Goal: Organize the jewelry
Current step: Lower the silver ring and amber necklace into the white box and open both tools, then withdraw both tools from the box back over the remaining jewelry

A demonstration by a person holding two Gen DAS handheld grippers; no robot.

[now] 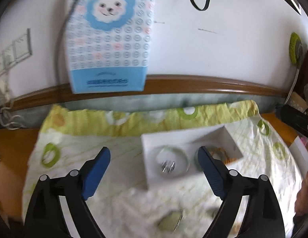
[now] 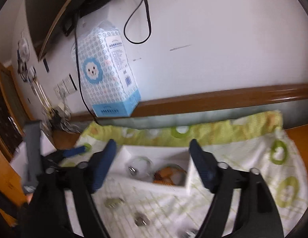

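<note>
A white open box sits on a green-and-white cloth. Inside it lie a clear round dish with small silver pieces and a second dish with orange-gold jewelry. Loose silver pieces lie on the cloth in front of the box, and another shows blurred. My left gripper is open near the box's left side, holding nothing. My right gripper is open and hovers over the box with nothing between its fingers.
A blue-and-white patterned package leans on the white wall behind a wooden rail. A black cable loop hangs on the wall. A black object and a person's hand are at the right edge.
</note>
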